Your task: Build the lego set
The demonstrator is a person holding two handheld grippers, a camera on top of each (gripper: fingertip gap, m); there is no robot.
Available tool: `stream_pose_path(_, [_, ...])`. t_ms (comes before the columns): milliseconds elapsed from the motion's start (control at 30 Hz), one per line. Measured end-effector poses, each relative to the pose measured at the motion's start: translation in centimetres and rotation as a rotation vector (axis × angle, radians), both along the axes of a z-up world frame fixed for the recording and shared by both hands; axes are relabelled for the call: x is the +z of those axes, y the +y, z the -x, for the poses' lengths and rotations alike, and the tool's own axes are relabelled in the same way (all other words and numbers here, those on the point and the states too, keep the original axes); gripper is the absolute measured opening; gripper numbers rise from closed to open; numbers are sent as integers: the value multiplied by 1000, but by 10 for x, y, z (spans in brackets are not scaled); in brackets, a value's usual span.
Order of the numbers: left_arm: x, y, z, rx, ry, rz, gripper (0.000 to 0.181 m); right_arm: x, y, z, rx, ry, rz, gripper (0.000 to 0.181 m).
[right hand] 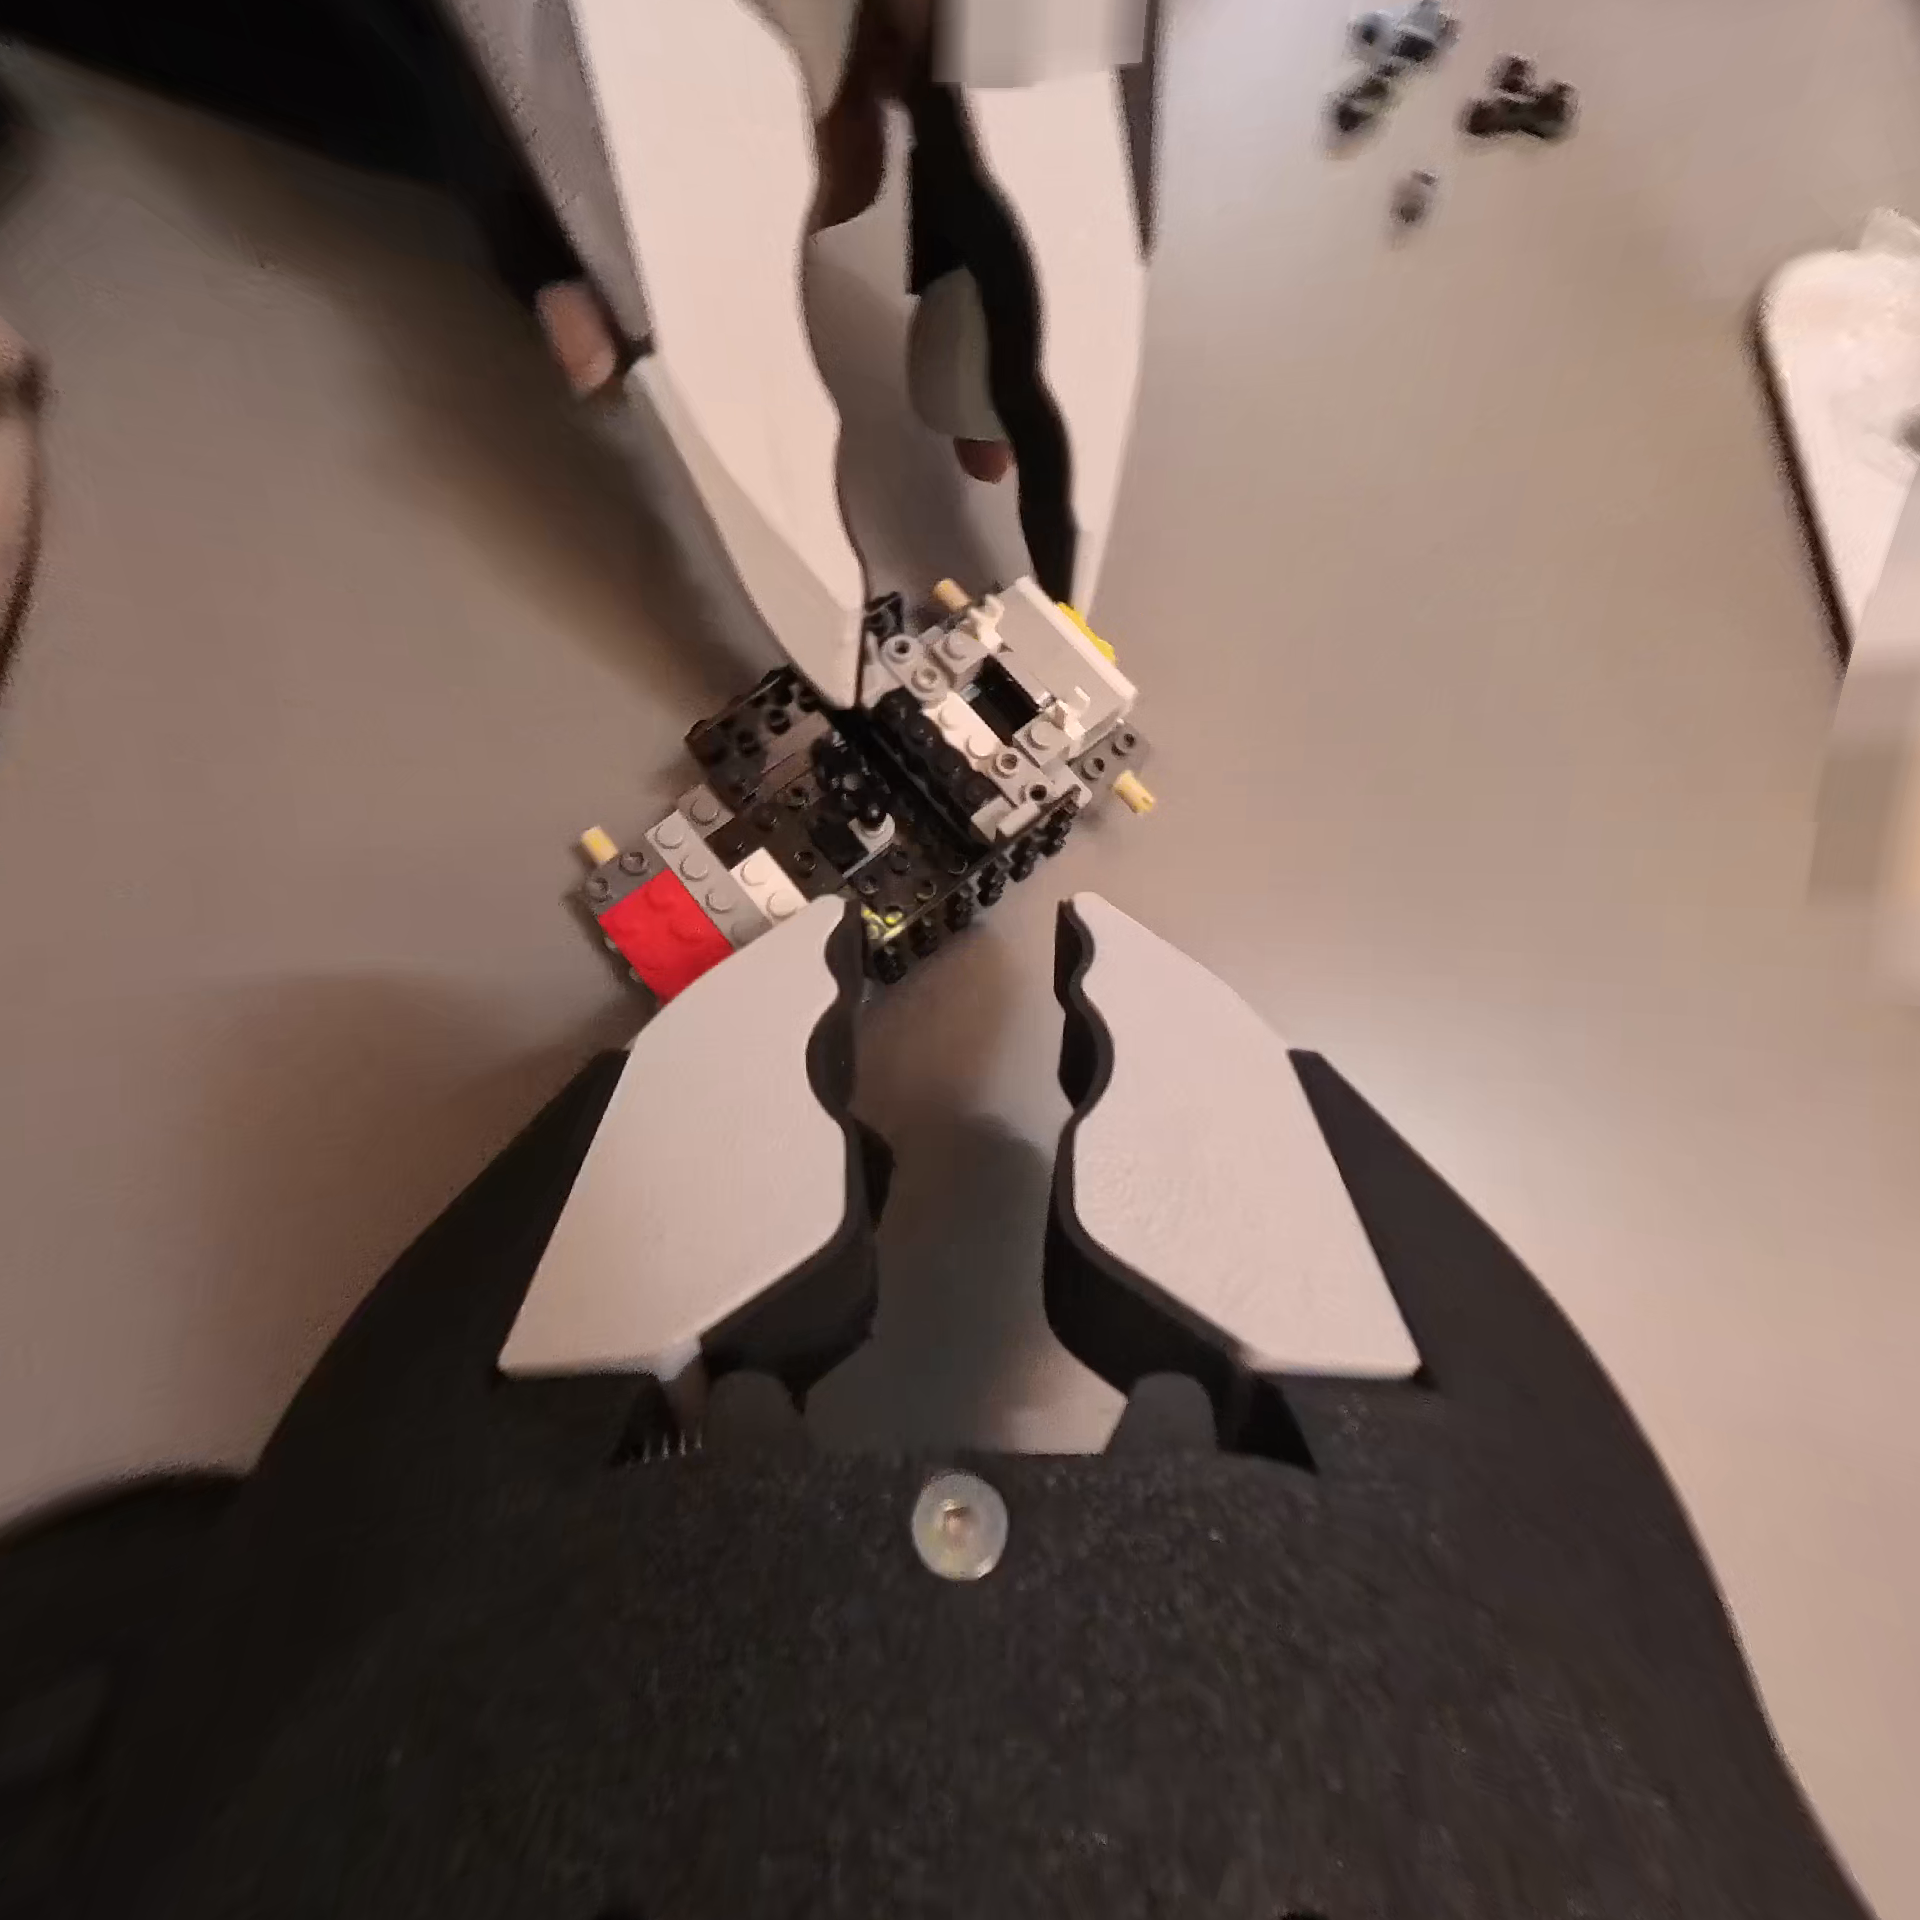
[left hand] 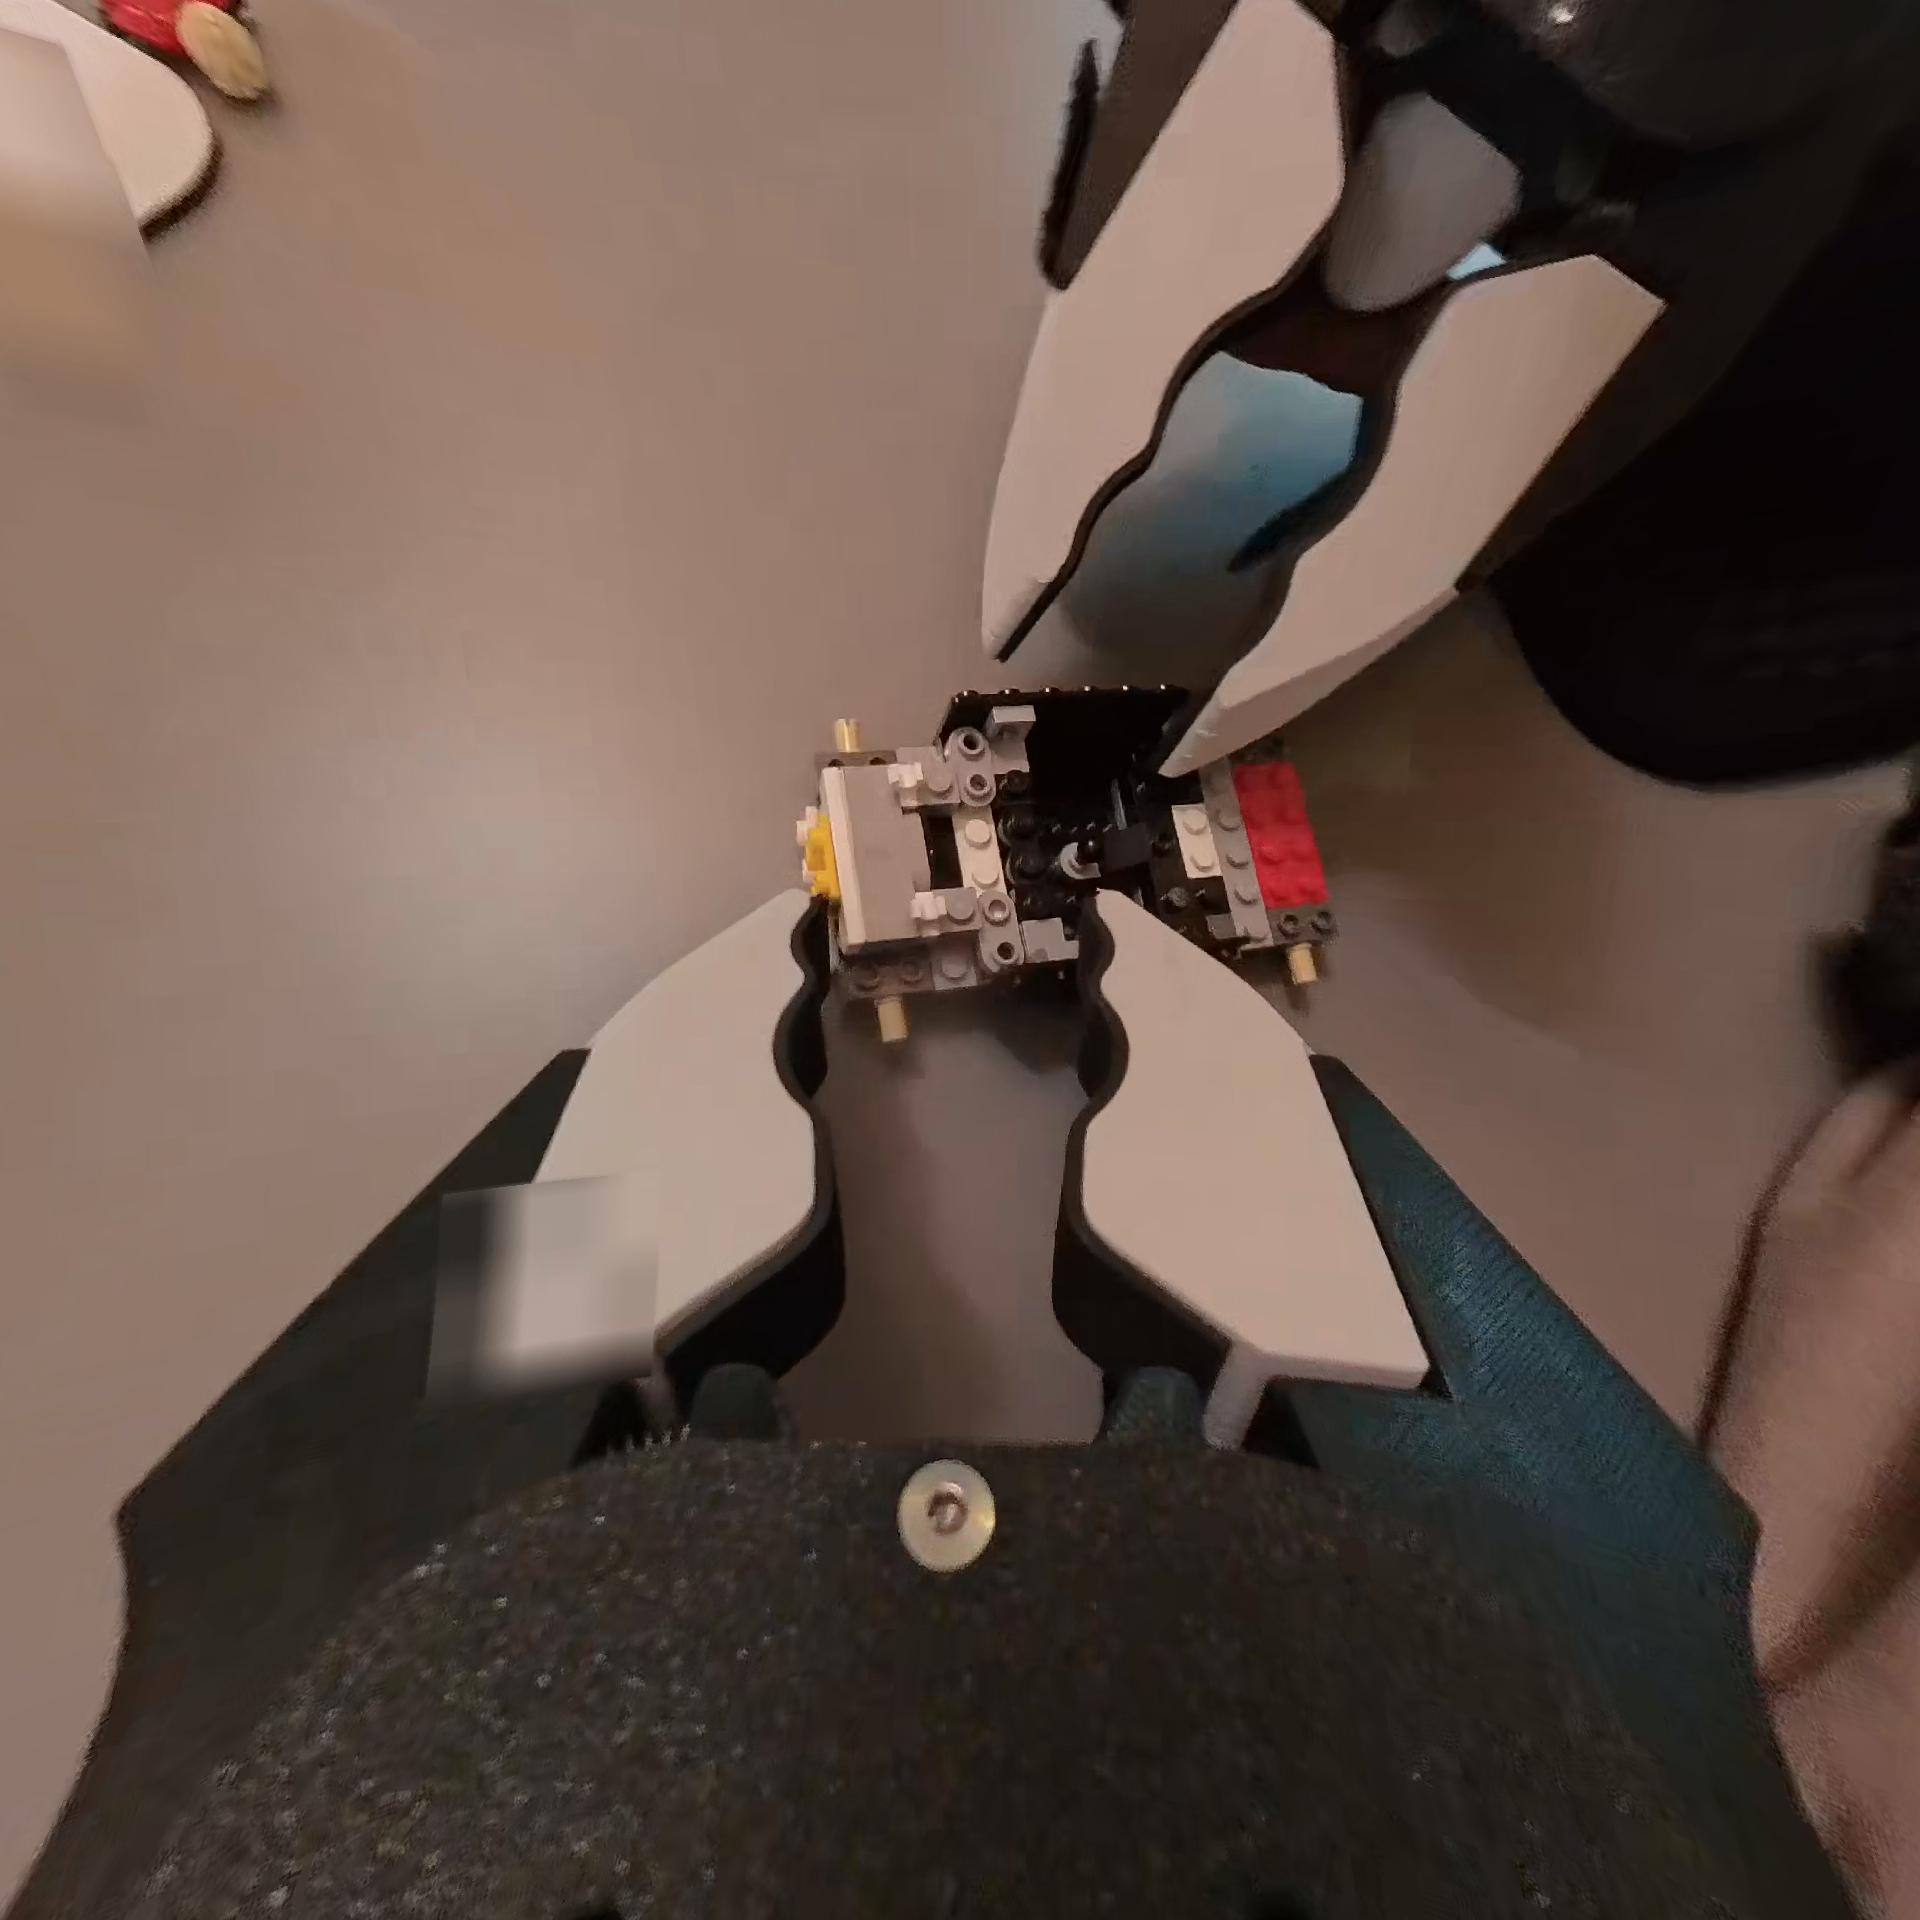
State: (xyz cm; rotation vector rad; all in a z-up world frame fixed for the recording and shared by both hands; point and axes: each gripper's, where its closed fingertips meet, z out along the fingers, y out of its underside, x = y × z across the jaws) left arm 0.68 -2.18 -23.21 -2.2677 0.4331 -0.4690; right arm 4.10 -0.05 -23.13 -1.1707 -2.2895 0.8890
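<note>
The lego model [left hand: 1060,842], partly built and wheel-less, sits on the desk [left hand: 520,623] at my left hand-held gripper [left hand: 940,914] tips. Both it and my right hand-held gripper [right hand: 951,914] gape, gripping nothing. Loose pieces [right hand: 1455,104] far ahead remain unfitted.

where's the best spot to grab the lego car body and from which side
Take the lego car across its width at the black middle section, coming straight down from above. Its long flanks look flat and roughly parallel there, so the fingers could seat squarely. The tan axle pins stick out near both ends, and the red bricks and grey block sit stacked higher, so the ends look worse.
</note>
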Motion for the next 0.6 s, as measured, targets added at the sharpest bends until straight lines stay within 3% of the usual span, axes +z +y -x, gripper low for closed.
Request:
stream_pose_path(33, [2, -3, -1, -19, -18, -4, 45, 1, -4, -1, 57, -1, -10, 33])
stream_pose_path(200, [17, -12, 10, -81, -150, -7, 46, -1, -4, -4, 206, -82, -51, 17])
stream_pose_path(300, [28, -17, 16, -236, -167, -73, 46, -1, -5, -3, 285, -83, -59, 13])
stream_pose_path(500, [4, -13, 15, -531, -36, -118, 64, -1, -3, -2, 459, -107, -54, 13])
stream_pose_path(600, [-3, -10, 6, -594, -11, -111, 53, -1, 2, -2, 463, -120, -61, 14])
